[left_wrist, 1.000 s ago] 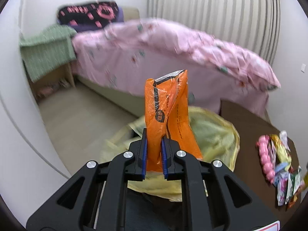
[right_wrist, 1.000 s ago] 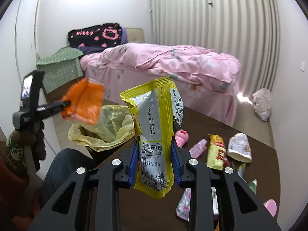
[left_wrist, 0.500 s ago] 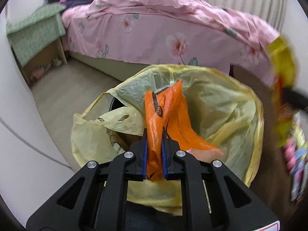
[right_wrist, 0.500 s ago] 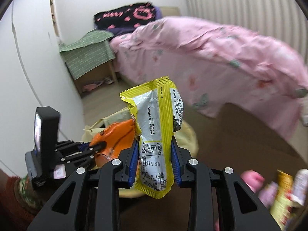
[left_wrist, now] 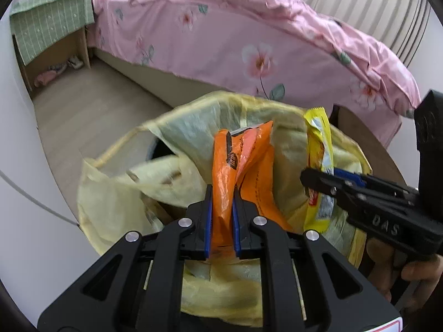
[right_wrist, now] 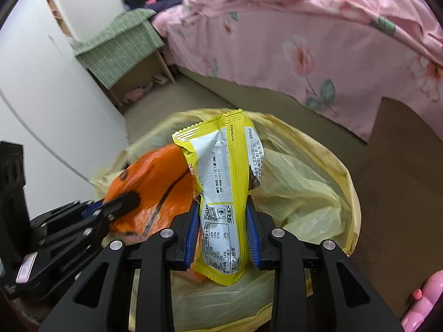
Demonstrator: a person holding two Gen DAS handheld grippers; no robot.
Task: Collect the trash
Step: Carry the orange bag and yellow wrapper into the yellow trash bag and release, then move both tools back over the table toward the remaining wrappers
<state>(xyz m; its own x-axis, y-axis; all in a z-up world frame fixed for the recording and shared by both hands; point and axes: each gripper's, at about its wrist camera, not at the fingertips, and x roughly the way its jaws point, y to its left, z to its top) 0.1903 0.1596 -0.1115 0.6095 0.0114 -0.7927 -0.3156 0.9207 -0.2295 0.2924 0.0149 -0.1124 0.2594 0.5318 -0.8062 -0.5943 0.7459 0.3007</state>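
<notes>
Both grippers hang over the mouth of a bin lined with a pale yellow bag [left_wrist: 116, 199] [right_wrist: 313, 182]. My left gripper [left_wrist: 222, 196] [right_wrist: 130, 197] is shut on an orange snack wrapper [left_wrist: 243, 166] [right_wrist: 155, 182], which stands upright above the bag's opening. Just to its right, my right gripper [right_wrist: 223, 210] [left_wrist: 318, 177] is shut on a yellow and silver snack wrapper [right_wrist: 224, 171] [left_wrist: 318, 149], also upright over the bag. The two wrappers sit side by side, nearly touching.
A bed with a pink floral duvet [left_wrist: 249, 44] [right_wrist: 318, 36] runs behind the bin. A nightstand under a green checked cloth [left_wrist: 52, 16] [right_wrist: 121, 44] stands at the far left. The brown table [right_wrist: 401, 166] lies right, with a pink item [right_wrist: 426, 301] at its corner.
Both grippers dropped toward the bin with their wrappers. The right one swung left from the table to beside the left one; the bag mouth now fills both views.
</notes>
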